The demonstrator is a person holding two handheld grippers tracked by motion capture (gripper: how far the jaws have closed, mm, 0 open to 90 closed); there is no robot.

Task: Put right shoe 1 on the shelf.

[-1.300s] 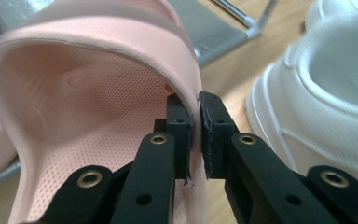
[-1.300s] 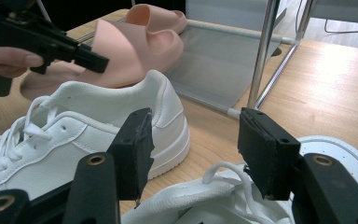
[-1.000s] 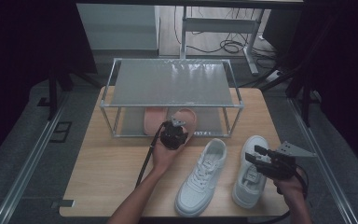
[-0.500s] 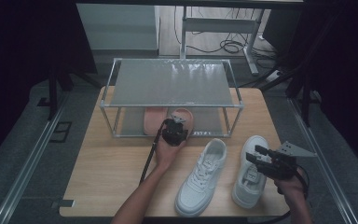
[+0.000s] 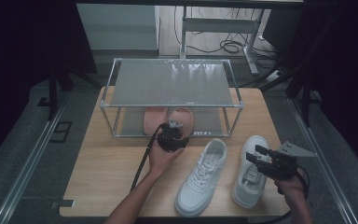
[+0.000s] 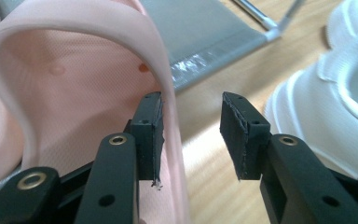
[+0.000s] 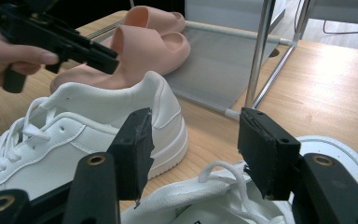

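Two pink slippers (image 5: pixel 154 119) lie side by side on the lower shelf of a metal rack (image 5: pixel 170 84). My left gripper (image 5: pixel 173 126) is at the heel of the right slipper (image 6: pixel 74 79). It is open, with one pad (image 6: pixel 150 130) inside the slipper and the heel wall between the jaws. Two white sneakers stand on the wooden table, one in the middle (image 5: pixel 203 177) and one to the right (image 5: pixel 251 172). My right gripper (image 5: pixel 255 153) hovers open just above the laces of the right sneaker (image 7: pixel 205 196), holding nothing.
The rack's front posts (image 7: pixel 261 51) and lower rail stand between the slippers and the sneakers. The heel of the middle sneaker (image 7: pixel 158 107) rises close to the rack's front. Bare wood (image 5: pixel 112 172) stretches left of my left forearm. Floor rails and cables lie beyond the table.
My left gripper has shifted only slightly at the slipper's heel. The right gripper has stayed almost still over the right sneaker.
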